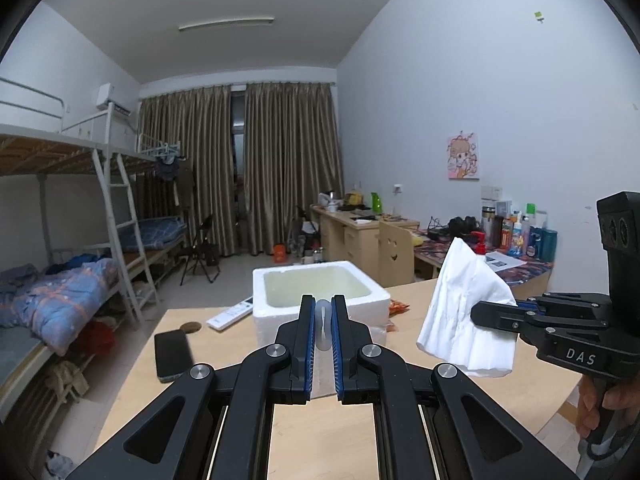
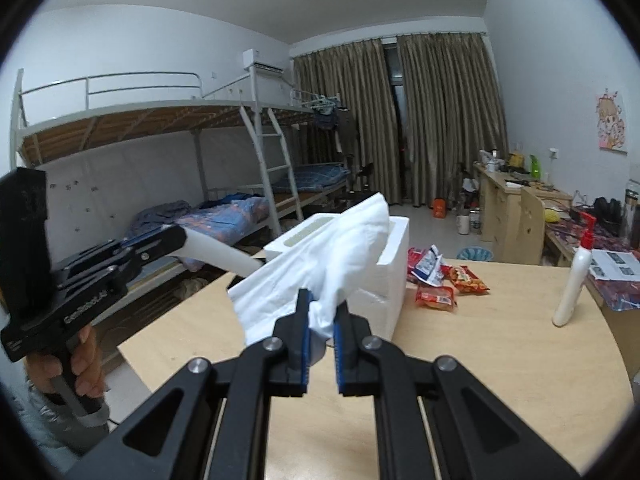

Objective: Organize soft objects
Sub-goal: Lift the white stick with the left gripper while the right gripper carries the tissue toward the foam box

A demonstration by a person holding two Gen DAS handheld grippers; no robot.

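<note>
A: Where's the tissue?

B: White tissue (image 2: 320, 256), crumpled, off the table, centre of the right wrist view. My right gripper (image 2: 322, 312) is pinching its lower edge, blue pads pressed onto the fold. In the left wrist view the same tissue (image 1: 464, 312) hangs at right of frame, over the tabletop.

A: And your left?

B: Left gripper (image 1: 322, 320) pressed together on a white tube (image 1: 322, 326), seen end-on between the pads. From the right wrist view the tube (image 2: 220, 254) sticks out toward frame centre, its far end hidden behind the tissue.

A: What's behind?

B: White foam box (image 1: 320, 292), open top, nothing in the part I can see, standing on the wooden table (image 1: 328, 432) just past both loads. In the right wrist view the tissue overlaps the box; touching or not, cannot tell.

A: Other bits on the table?

B: Red snack packets (image 2: 444, 280) right of the box, white pump bottle (image 2: 574, 284) upright near the right edge. Black phone (image 1: 173, 354) and a remote control (image 1: 232, 314) left of the box.
</note>
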